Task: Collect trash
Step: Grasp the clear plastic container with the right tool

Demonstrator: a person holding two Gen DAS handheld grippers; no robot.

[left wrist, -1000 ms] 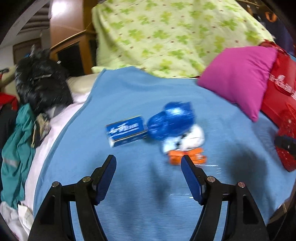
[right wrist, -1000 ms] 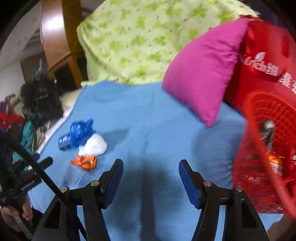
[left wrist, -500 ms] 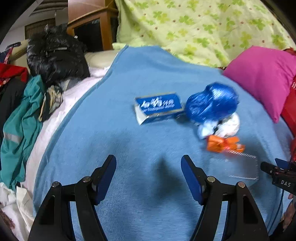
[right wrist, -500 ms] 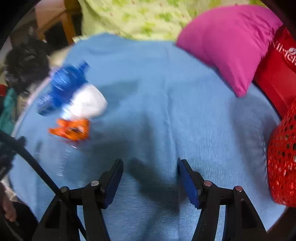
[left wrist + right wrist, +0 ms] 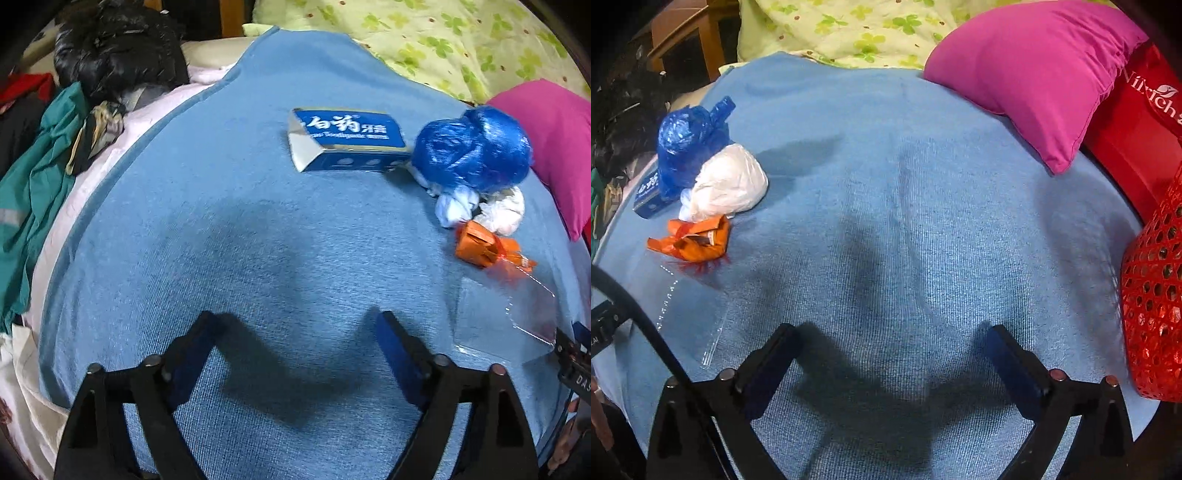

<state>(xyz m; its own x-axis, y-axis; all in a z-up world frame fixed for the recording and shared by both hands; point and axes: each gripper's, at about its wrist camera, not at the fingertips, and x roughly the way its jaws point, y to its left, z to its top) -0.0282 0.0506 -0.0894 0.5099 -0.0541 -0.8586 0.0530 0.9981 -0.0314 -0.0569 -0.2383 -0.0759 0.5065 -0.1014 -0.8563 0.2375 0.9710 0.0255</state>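
Trash lies on a blue blanket: a blue toothpaste box, a crumpled blue plastic bag, a white wad, an orange wrapper and a clear plastic piece. In the right wrist view the blue bag, white wad, orange wrapper and box lie at the left. My left gripper is open and empty, short of the box. My right gripper is open and empty over bare blanket. A red mesh basket stands at the right.
A magenta pillow and a red bag lie at the back right. A green-patterned quilt is at the back. Black, teal and other clothes pile up on the left side of the bed.
Both grippers have dropped lower and closer to the blanket. The left view has swung left, so the trash now sits to the right. Both stay open.
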